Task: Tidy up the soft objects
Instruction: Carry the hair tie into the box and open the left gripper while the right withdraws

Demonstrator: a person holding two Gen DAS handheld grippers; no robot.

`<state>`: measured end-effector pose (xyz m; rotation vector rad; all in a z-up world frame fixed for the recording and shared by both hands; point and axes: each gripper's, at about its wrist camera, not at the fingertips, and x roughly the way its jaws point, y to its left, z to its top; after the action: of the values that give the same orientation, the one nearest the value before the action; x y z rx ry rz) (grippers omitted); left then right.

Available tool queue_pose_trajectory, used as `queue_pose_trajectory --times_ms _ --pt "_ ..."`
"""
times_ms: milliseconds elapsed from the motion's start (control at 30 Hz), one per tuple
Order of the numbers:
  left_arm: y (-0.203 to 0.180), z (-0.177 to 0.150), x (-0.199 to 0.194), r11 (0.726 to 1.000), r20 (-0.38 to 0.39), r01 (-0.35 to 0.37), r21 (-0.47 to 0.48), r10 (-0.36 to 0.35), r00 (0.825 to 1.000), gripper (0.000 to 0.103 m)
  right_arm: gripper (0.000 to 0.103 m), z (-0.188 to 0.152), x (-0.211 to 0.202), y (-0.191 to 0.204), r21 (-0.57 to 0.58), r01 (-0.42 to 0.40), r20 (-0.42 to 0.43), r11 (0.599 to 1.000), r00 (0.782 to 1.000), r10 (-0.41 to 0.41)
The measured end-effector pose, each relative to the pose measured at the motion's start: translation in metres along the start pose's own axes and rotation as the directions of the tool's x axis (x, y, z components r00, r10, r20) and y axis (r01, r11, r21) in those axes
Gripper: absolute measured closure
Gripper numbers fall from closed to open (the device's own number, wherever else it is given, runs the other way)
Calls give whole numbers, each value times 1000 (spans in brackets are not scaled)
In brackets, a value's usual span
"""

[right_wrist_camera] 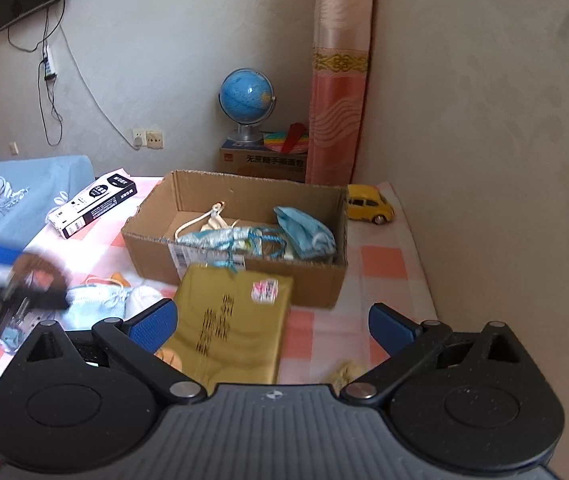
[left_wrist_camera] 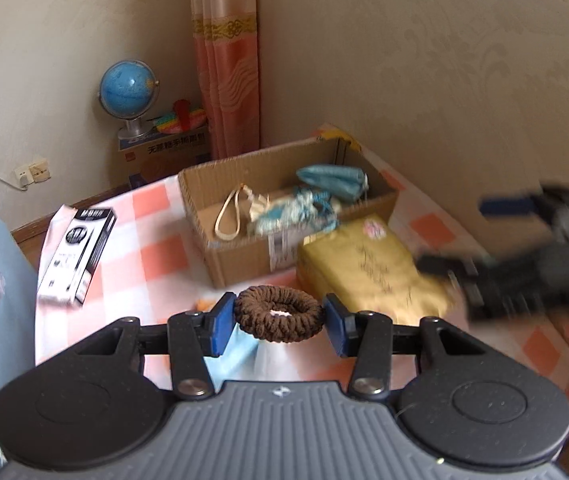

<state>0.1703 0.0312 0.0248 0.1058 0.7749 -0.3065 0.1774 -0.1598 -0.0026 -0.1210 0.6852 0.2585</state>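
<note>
Between the left gripper's (left_wrist_camera: 278, 319) jaws sat a pinched brown scrunchie (left_wrist_camera: 278, 314); only the right view showed the toy car (right_wrist_camera: 369, 204) at two o'clock, the right gripper (right_wrist_camera: 272, 326) spread empty.

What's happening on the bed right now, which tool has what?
The left tool grips a brown knitted hair scrunchie between its blue pads, lifted over the checked cloth. The right tool stands open and empty above a gold packet. Ahead sits the open cardboard box, already holding a blue face mask and a drawstring pouch. More soft pieces, including a light blue mask, lie loose on the cloth.
</note>
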Motion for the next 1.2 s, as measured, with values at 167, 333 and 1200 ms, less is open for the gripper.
queue_pose_trajectory --times_ms 167,333,1200 --pt "2 34 22 1000 13 -18 20 18 1000 57 0 -16 -16 -2 16 9 32 1000 999 -10" --pt "7 66 48 1000 12 -20 10 20 1000 57 0 -27 -28 -7 30 -9 44 999 999 8" --pt "5 66 40 994 60 -90 -58 93 994 11 0 -45 -52 -20 54 7 49 999 999 -9"
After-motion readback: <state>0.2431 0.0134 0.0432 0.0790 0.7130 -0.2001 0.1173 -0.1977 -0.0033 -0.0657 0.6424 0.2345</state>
